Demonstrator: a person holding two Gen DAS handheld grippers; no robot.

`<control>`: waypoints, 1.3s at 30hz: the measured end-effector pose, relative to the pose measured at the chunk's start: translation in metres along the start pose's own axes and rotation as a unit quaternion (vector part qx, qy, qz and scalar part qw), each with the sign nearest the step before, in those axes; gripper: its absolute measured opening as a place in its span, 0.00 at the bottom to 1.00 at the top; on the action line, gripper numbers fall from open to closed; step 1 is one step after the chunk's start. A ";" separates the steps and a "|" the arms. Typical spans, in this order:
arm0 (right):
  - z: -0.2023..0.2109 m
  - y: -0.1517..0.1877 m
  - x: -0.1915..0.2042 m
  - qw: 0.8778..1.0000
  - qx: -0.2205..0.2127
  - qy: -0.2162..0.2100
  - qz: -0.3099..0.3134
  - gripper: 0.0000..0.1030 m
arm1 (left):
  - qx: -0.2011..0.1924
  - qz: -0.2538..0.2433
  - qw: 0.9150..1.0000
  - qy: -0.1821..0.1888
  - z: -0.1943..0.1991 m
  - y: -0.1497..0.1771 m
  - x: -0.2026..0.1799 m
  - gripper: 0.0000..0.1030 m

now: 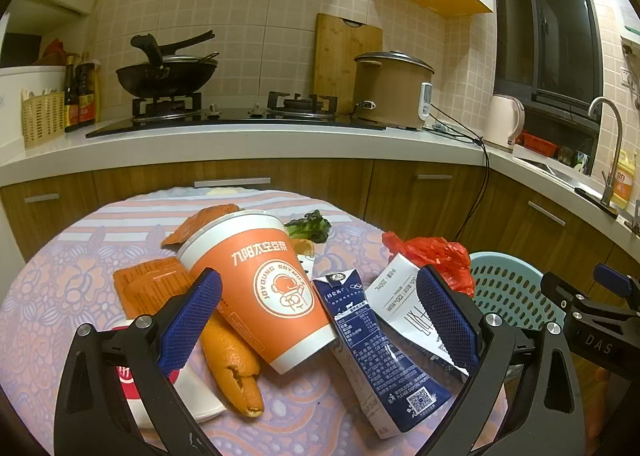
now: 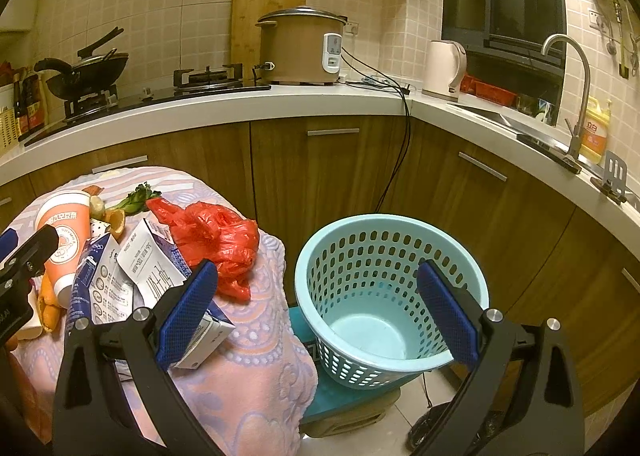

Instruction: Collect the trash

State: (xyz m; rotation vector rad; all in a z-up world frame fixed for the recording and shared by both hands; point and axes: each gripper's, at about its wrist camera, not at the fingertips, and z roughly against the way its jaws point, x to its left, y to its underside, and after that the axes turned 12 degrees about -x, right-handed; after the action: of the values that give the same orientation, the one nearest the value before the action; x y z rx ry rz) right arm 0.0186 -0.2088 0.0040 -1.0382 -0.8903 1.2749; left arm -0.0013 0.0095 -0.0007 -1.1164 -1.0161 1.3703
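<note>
Trash lies on a cloth-covered table point(image 1: 60, 296). An orange paper cup point(image 1: 260, 288) lies on its side beside a dark blue milk carton point(image 1: 380, 360), a white carton point(image 1: 408, 304), orange peel point(image 1: 236, 368), orange packets point(image 1: 152, 288), a green leaf point(image 1: 312, 226) and a red plastic bag point(image 1: 436, 256). My left gripper point(image 1: 320, 320) is open, its fingers straddling the cup and blue carton. My right gripper point(image 2: 318, 312) is open over the light blue perforated basket point(image 2: 384, 296), which holds nothing I can see. The red bag point(image 2: 216, 240) and white carton point(image 2: 160, 268) lie left of it.
The basket stands on a teal stool point(image 2: 344, 396) right of the table. Behind runs a kitchen counter point(image 2: 280, 100) with wooden cabinets, a wok point(image 1: 168, 76), rice cooker point(image 1: 392, 92), kettle point(image 1: 504, 122) and sink tap point(image 2: 568, 92). A black cable point(image 2: 404, 144) hangs down the cabinet front.
</note>
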 end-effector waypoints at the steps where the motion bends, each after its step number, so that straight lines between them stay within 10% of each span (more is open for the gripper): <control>1: 0.000 0.000 0.000 1.000 0.000 0.000 0.000 0.92 | 0.000 0.000 1.000 0.000 0.000 0.000 0.000 0.92; 39: 0.002 0.003 0.004 1.000 0.003 -0.006 0.001 0.92 | 0.002 -0.002 1.000 -0.001 0.000 0.002 -0.002 0.92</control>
State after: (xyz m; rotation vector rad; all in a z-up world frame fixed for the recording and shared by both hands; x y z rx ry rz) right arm 0.0166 -0.2049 0.0015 -1.0266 -0.8943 1.2867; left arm -0.0020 0.0075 -0.0022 -1.1104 -1.0162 1.3697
